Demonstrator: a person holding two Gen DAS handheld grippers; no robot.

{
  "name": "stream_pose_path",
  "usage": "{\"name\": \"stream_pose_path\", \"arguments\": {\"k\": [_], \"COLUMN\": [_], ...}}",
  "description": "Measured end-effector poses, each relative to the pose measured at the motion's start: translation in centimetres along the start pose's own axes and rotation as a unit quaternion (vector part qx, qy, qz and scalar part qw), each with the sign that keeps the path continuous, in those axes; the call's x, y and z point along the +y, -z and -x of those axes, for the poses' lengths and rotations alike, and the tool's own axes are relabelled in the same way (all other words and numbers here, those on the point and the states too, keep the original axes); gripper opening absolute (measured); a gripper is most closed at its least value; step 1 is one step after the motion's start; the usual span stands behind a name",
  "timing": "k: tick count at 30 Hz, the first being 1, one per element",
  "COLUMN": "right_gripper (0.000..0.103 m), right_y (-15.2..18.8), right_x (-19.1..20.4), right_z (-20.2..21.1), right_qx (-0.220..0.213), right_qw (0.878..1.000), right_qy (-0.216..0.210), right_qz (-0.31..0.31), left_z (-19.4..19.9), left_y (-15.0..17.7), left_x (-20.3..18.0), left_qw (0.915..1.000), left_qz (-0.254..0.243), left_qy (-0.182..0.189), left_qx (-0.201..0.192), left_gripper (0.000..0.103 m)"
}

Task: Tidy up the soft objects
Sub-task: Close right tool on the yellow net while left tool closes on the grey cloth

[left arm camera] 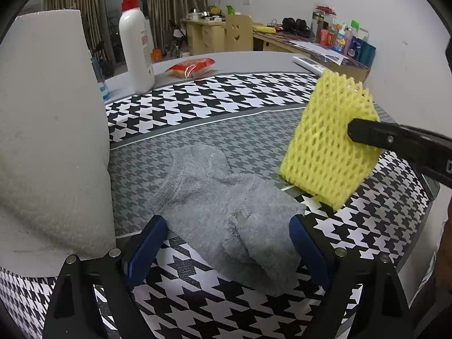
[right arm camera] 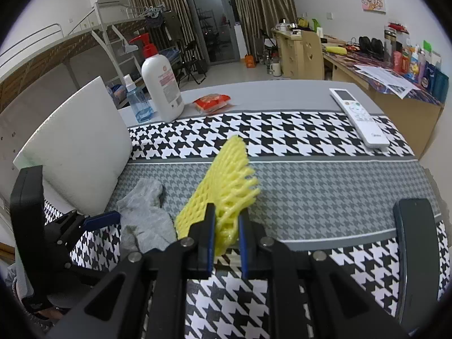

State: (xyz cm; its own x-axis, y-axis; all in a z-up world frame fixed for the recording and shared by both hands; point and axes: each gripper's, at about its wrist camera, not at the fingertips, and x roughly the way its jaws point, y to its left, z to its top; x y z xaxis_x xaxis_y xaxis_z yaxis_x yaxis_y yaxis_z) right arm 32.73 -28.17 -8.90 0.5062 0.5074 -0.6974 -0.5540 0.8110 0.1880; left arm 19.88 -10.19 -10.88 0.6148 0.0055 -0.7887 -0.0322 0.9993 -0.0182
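Left side blocked by upright white foam slab (right arm camera: 82,147). Far edge crowded: lotion bottle (right arm camera: 161,84), snack packet (right arm camera: 212,102), remote (right arm camera: 360,118). Open cloth (right arm camera: 325,192) right of grey sock (right arm camera: 144,220).

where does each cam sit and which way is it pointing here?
Left wrist: on the left tongs, low over the table, looking along the open fingers at the grey sock lying between them; the right tongs' finger comes in from the right, pinching the yellow foam net.
Right wrist: on the right tongs, facing across the table, shut on the yellow foam net; the left tongs show at left by the sock.
Shared: sock, net, white foam block, pump bottle, red packet, remote.
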Motion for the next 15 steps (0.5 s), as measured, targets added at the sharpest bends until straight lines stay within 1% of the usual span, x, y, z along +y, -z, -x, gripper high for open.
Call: {"name": "stream_pose_path", "arguments": {"k": [4,6,8,10,14,15], "right_gripper": [0.018,0.018,0.018,0.018,0.018,0.018], "right_y": [0.3,0.4,0.4,0.5,0.6,0.6], "right_x": [-0.2,-0.3,-0.4,-0.4,-0.4,-0.3], "right_z": [0.3,0.7,1.0,1.3,1.8,2.0], "right_qx": [-0.001,-0.005,-0.009,-0.011,-0.015,-0.017], "right_qw": [1.0,1.0,1.0,1.0,1.0,1.0], "right_qy": [-0.002,0.0,-0.001,0.002,0.006,0.007], "right_qz": [-0.009,-0.014,-0.018,-0.02,-0.021,-0.02], "left_z": [-0.2,-0.2,0.0,0.1,0.3,0.3], "left_y": [-0.2,-0.2,-0.3,-0.3,-0.3,-0.3], "left_x": [-0.1,-0.2,-0.4,-0.6,-0.8,-0.9], "left_qw": [1.0,1.0,0.9999,0.9998,0.9995,0.9995], "left_qz": [-0.001,-0.004,-0.012,-0.016,-0.02,-0.02], "left_qy": [0.002,0.003,0.01,0.015,0.024,0.025], "left_qx": [0.001,0.001,0.001,0.003,0.002,0.001], "left_gripper": [0.088,0.085,0.075,0.069,0.049,0.045]}}
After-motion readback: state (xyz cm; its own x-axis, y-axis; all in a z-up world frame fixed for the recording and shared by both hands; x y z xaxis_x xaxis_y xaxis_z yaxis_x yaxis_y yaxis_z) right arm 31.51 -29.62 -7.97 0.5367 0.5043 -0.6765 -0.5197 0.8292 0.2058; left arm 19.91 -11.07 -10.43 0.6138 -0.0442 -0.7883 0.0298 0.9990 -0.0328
